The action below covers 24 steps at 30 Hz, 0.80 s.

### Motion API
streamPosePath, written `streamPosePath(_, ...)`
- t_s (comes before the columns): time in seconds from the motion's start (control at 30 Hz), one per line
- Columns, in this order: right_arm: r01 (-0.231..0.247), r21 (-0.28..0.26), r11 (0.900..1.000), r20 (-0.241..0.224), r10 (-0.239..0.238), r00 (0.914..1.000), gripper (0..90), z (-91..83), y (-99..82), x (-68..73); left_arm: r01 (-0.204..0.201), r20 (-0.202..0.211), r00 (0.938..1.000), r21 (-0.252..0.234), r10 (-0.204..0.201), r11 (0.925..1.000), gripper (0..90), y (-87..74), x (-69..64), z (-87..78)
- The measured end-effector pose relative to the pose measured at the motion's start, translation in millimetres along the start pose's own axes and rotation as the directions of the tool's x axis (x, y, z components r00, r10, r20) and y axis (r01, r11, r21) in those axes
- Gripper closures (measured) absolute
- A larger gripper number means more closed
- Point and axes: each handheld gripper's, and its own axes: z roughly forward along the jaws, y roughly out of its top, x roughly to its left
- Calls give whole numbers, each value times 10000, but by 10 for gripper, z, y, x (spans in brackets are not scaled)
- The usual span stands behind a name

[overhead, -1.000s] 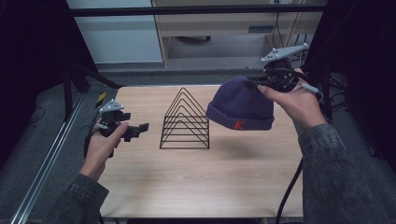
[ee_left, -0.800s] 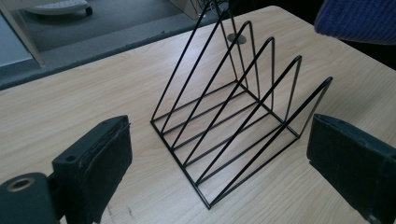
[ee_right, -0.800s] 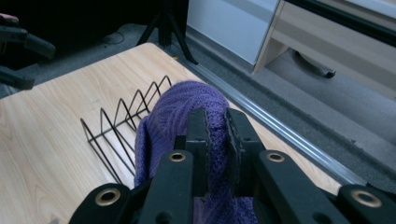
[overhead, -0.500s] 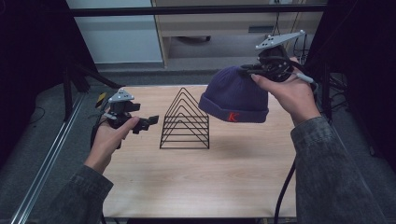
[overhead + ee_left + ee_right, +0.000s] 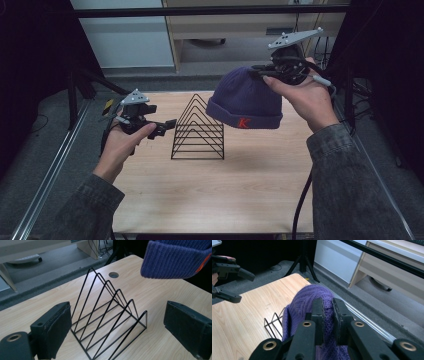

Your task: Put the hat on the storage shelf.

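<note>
Beanie: [image 5: 245, 100] purple ribbed knit, orange letter K on the folded cuff; held in the air above the worktop's far right part, clear of the surface, cuff downward, just right of and above the rack.
Right gripper: [image 5: 274, 70] fingers [image 5: 318, 315] closed to a narrow gap, pinching a fold of the beanie's crown between them; grey three-cornered plate on top; held by the right hand [image 5: 305, 97] over the far right edge.
Rack: [image 5: 198, 129] black wire, a row of upright triangles on a rectangular base; stands near the middle of the worktop, toward the far edge.
Left gripper: [image 5: 167, 126] fingers [image 5: 53, 331] spread wide, nothing between them; aimed at the rack from its left side, apart from it; held by the left hand [image 5: 122, 142].
Worktop: [image 5: 215, 195] light wood grain; round hole near the far edge.
</note>
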Motion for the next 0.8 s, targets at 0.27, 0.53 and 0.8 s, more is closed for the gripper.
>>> streamPosePath(0.27, 71, -187, 9998, -198, -75, 9998, 807, 79, 65, 115, -139, 134, 9998, -178, 142, 9997, 69, 56, -59, -38)
streamPosePath(0.53, 249, -329, 9991, -430, -263, 9987, 807, 165, 163, 243, -221, 251, 9994, -414, 232, 9989, 68, 124, -98, -57)
streamPosePath(0.8, 368, -448, 9983, -685, -398, 9969, 806, 306, 231, 354, -494, 438, 9978, -271, 506, 9984, 68, 174, -143, 87)
